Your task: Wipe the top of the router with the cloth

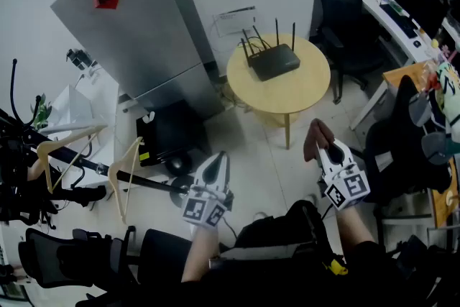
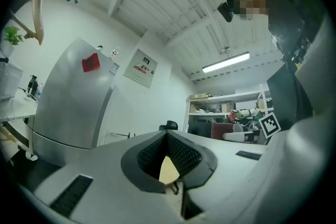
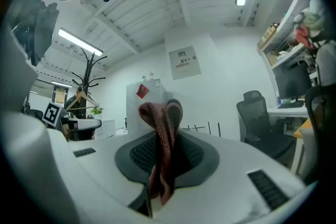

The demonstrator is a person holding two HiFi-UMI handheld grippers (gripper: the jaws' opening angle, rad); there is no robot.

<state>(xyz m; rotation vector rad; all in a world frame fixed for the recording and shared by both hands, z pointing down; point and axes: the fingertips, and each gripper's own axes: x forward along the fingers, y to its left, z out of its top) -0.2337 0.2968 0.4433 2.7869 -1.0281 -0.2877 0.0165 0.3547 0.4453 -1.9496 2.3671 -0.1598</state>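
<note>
Nearest the wearer, two forearms reached forward, each hand holding a gripper. The left gripper (image 1: 218,160) pointed ahead with its jaws closed together and nothing between them. The right gripper (image 1: 325,152) was clamped on a reddish-brown cloth (image 1: 315,134), which stood up in a folded loop above the jaw tips and hung down below them.

Both grippers were over the floor, well short of the round wooden table (image 1: 287,101). On that table, toward its far side, lay the black router (image 1: 273,61), flat, with several antennas upright along its back edge. Nothing touched it, so wiping had probably not begun.

To do the wipe well, the cloth would likely need to come down flat on the router's lid and sweep clear of the antennas. Light pressure would keep the router from sliding, and the free left gripper could steady its edge.

As for containers, only the grey refrigerator (image 1: 136,32) farther off showed, its doors closed and contents hidden.
</note>
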